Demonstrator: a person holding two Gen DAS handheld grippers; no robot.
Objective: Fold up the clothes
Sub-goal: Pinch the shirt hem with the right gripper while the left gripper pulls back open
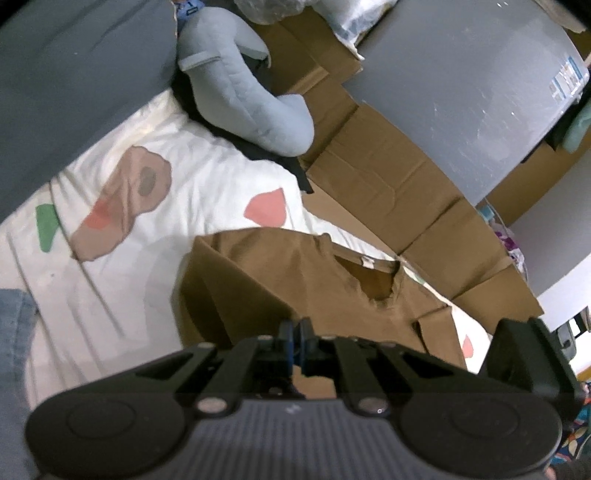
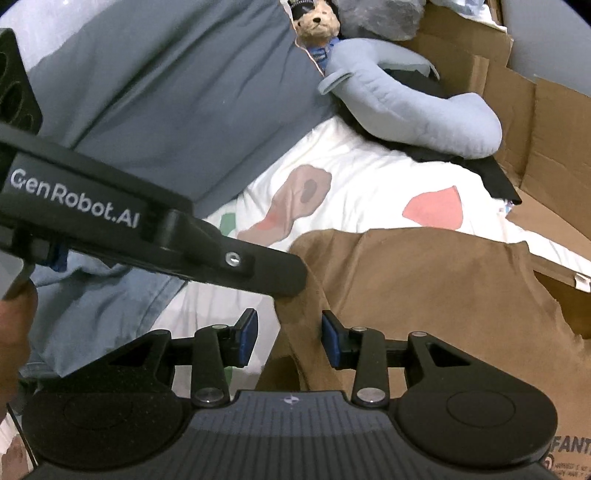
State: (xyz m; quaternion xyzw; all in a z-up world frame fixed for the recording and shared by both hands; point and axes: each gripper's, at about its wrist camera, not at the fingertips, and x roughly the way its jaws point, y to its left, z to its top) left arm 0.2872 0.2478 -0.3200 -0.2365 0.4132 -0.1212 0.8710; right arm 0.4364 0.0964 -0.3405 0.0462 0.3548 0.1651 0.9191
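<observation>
We see one brown T-shirt [image 2: 424, 295] spread on the bed [image 1: 192, 162], collar toward the cardboard-lined edge. Its near hem rises between the blue pads of the right claw [image 2: 289, 338], which stands open around a bunched fold without pinching it. The left claw [image 1: 295, 338] has its pads pressed together, apparently on the shirt's fabric, though blur makes the contact hard to confirm. Beyond lie one curved blue pillow [image 2: 417, 99], one plush toy [image 2: 319, 18] and flattened cardboard boxes [image 1: 388, 173], count unclear.
</observation>
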